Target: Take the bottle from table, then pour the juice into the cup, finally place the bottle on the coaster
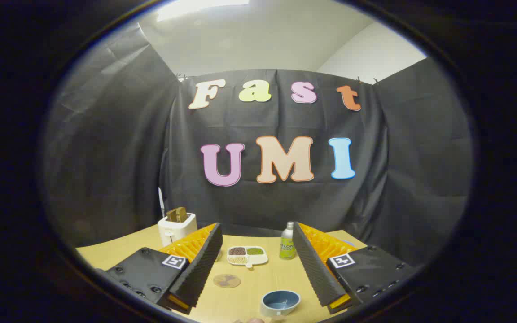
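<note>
Tongs (256,251) spread wide; bottle (287,242) label unreadable.

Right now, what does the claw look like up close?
The claw has two long wedge-shaped fingers with ribbed, bumpy inner faces. Behind each finger sits a flat black block with round screws, and each block carries a small square black-and-white marker. Ridged orange plastic shows along the outer side of each finger. The fingers stand wide apart, touching nothing.

Little green-label bottle (287,242) stands upright near the table's far edge; blue cup (280,303) at the near edge, round coaster (226,281) mid-table.
</note>
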`<state>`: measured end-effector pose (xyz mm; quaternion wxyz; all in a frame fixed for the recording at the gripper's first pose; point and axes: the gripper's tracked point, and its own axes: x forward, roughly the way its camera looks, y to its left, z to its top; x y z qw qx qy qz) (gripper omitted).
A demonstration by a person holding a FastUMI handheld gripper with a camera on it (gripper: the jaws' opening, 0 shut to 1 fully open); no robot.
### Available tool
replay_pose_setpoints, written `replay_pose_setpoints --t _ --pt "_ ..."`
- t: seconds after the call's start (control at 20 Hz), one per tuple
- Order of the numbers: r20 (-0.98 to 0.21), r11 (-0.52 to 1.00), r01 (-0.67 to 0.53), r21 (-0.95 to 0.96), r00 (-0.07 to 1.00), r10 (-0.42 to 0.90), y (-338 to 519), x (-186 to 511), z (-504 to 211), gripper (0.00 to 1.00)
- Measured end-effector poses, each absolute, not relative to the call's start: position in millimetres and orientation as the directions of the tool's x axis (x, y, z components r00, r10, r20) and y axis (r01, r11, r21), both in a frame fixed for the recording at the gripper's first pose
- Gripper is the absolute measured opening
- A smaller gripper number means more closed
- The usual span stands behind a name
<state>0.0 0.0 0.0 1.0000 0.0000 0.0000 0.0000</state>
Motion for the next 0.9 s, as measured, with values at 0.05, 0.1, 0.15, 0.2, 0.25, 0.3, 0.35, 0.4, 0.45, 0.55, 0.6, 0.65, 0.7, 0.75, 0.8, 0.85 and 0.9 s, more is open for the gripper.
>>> replay_pose_setpoints --t 0.05,0.1,0.15,0.2,0.25,0.3,0.35,0.4,0.45,0.55,0.6,0.65,0.7,0.75,0.8,0.85,0.9 --pt "0.005 1.000 -0.002 0.007 1.000 0.002 0.6 -0.2 1.6 0.97" --pt "0.009 1.000 -0.001 0.013 1.000 0.001 1.3 -0.3 2.1 0.97" --pt "0.011 1.000 -0.001 0.015 1.000 0.001 1.3 -0.4 3.2 0.97" --pt "0.014 1.000 0.000 0.016 1.000 0.000 1.8 -1.1 3.0 0.97" --pt "0.017 1.000 0.000 0.017 1.000 0.000 3.0 -0.7 4.5 0.97" --pt "0.017 1.000 0.000 0.020 1.000 -0.001 3.6 -1.7 2.6 0.97" --pt "0.017 1.000 0.002 0.022 1.000 -0.003 3.8 -2.8 2.2 0.97" --pt "0.019 1.000 0.003 0.026 1.000 -0.004 5.7 -2.8 2.7 0.97" --pt "0.022 1.000 0.004 0.031 1.000 -0.005 7.1 -3.9 4.1 0.97" --pt "0.026 0.999 0.008 0.041 1.000 -0.009 9.1 -4.5 4.6 0.97" --pt "0.029 0.999 0.010 0.045 1.000 -0.012 9.7 -5.9 4.8 0.97" --pt "0.031 0.999 0.012 0.049 0.999 -0.013 10.9 -7.2 5.3 0.97" --pt "0.033 0.999 0.013 0.050 0.999 -0.015 12.2 -7.7 5.5 0.97" --pt "0.034 0.999 0.014 0.050 0.999 -0.016 12.9 -8.6 6.2 0.97" --pt "0.034 0.999 0.016 0.051 0.999 -0.018 13.7 -9.4 4.8 0.97" --pt "0.033 0.998 0.019 0.053 0.999 -0.021 13.4 -10.6 4.2 0.97" --pt "0.034 0.998 0.023 0.054 0.999 -0.025 13.5 -12.8 3.3 0.97"
